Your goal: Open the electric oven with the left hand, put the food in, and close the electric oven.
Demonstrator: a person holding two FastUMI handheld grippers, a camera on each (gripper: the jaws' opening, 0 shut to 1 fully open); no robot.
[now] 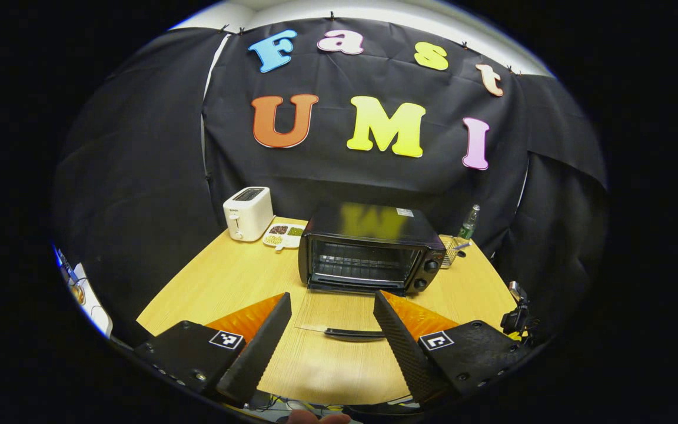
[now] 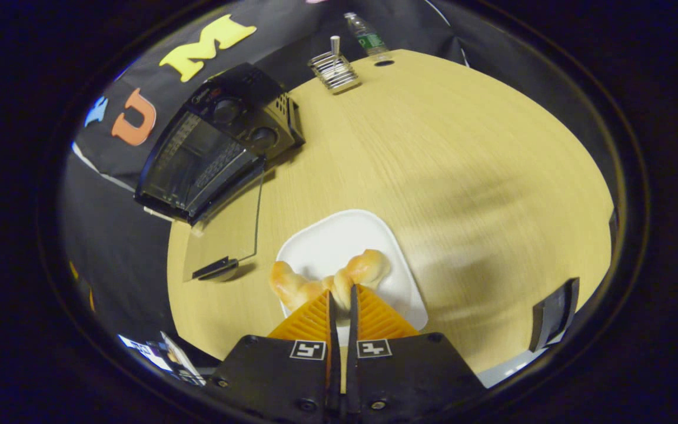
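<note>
Two grippers: left gripper (image 1: 332, 330) spread wide before the open oven (image 1: 368, 250); right gripper (image 2: 339, 300) pinching the bread (image 2: 327, 280) over the plate (image 2: 351, 235), next carrying it oven-ward.

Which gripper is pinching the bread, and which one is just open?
The right gripper is pinching the twisted bread over the white plate, its fingers nearly together. The left gripper is wide open, facing the open black oven.

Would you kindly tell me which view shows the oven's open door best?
The right gripper view: the glass door lies flat, seen from above with its handle. The left gripper view shows it edge-on before the oven, between the open left gripper's fingers.
</note>
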